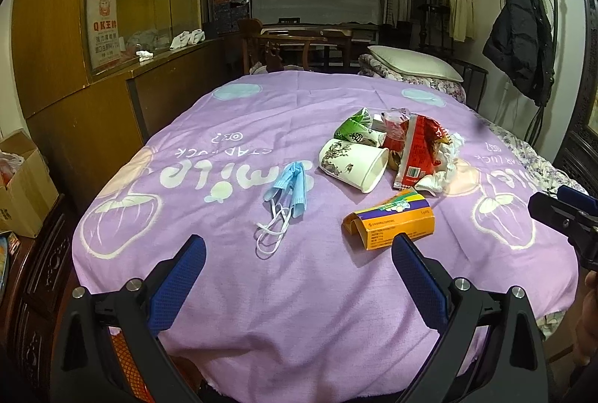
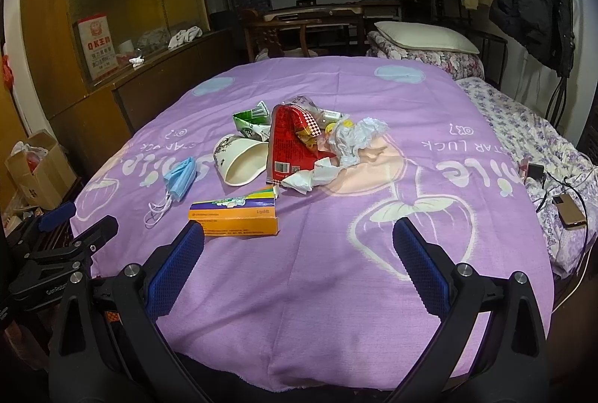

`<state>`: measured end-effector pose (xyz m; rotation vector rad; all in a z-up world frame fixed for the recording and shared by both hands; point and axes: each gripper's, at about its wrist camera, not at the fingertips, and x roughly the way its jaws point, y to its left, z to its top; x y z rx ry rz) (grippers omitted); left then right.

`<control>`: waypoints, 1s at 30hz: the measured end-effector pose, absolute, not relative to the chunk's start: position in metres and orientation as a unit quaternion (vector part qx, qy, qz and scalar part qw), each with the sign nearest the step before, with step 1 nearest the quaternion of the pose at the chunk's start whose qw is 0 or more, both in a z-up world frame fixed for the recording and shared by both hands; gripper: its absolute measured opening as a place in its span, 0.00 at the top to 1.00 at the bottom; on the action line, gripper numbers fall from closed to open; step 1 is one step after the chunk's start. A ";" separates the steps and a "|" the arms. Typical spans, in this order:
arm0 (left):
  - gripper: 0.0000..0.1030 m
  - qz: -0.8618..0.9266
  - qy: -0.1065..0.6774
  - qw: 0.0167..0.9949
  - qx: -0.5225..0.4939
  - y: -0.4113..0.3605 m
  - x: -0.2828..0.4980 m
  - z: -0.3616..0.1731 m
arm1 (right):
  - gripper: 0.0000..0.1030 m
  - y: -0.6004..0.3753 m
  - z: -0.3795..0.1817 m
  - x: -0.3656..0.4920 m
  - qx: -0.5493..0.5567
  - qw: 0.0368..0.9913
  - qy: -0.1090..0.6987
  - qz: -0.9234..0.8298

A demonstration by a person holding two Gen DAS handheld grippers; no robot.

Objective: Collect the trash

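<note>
— Left wrist view: why was the trash heaped mid-frame on the purple sheet (image 1: 261, 309)?
— Judging so, for gathering; left gripper (image 1: 299, 249) and right gripper (image 2: 299, 234) both gaped wide, empty, low in frame, orange box (image 1: 392, 221) nearest.

The left gripper (image 1: 299, 246) and the right gripper (image 2: 299, 231) are both wide open, side by side, holding nothing.
</note>
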<state>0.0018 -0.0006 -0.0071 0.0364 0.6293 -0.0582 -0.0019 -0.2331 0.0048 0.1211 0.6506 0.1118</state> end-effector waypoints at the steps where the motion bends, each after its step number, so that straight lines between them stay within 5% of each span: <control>1: 0.06 -0.027 0.310 0.950 0.018 -0.001 0.002 -0.007 | 0.06 -0.233 0.005 -0.002 0.060 0.944 0.319 0.055; 30: 0.06 -0.008 0.320 0.947 0.012 0.005 0.005 -0.010 | 0.06 -0.235 0.004 -0.002 0.061 0.944 0.320 0.054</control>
